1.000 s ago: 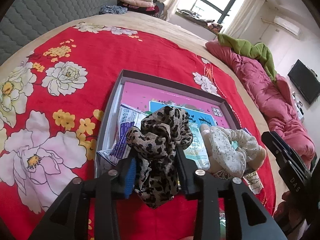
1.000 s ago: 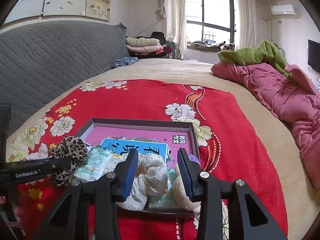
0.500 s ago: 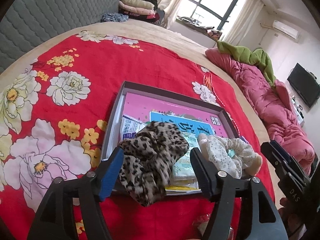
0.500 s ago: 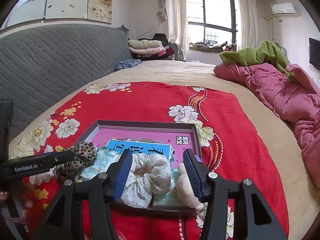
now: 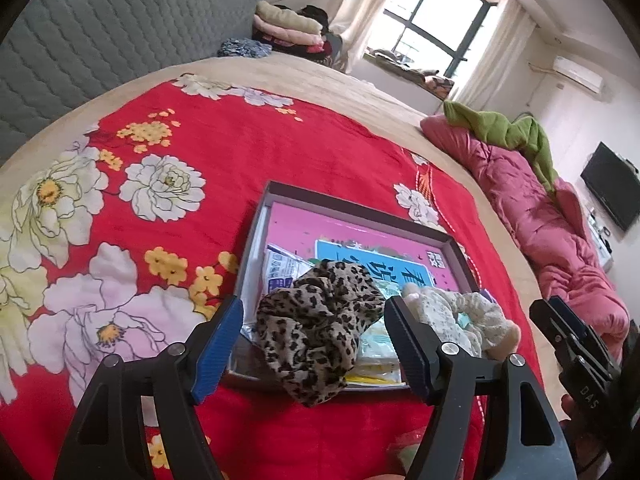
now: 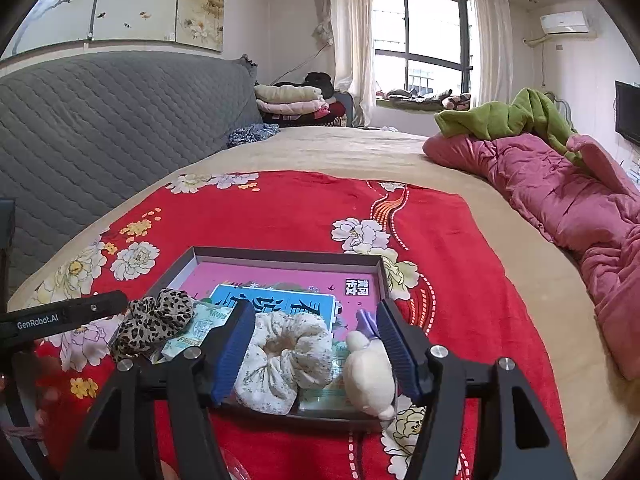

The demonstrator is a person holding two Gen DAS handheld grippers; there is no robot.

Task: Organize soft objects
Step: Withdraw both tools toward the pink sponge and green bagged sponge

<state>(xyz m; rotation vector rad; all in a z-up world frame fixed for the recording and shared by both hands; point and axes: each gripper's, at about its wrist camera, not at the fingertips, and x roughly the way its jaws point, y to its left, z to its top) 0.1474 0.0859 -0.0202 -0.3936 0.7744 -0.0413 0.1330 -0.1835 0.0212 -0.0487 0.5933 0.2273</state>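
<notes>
Leopard scrunchie (image 5: 316,324) lies untouched between spread left fingers (image 5: 218,350).

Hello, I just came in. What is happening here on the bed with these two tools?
A person holds a claw in each hand and sorts soft things into a shallow box on the red floral blanket. The left claw is open, with the leopard scrunchie lying loose over the box's near edge between its fingers. The right claw is also open, around a white floral scrunchie and a cream plush toy in the box.
</notes>
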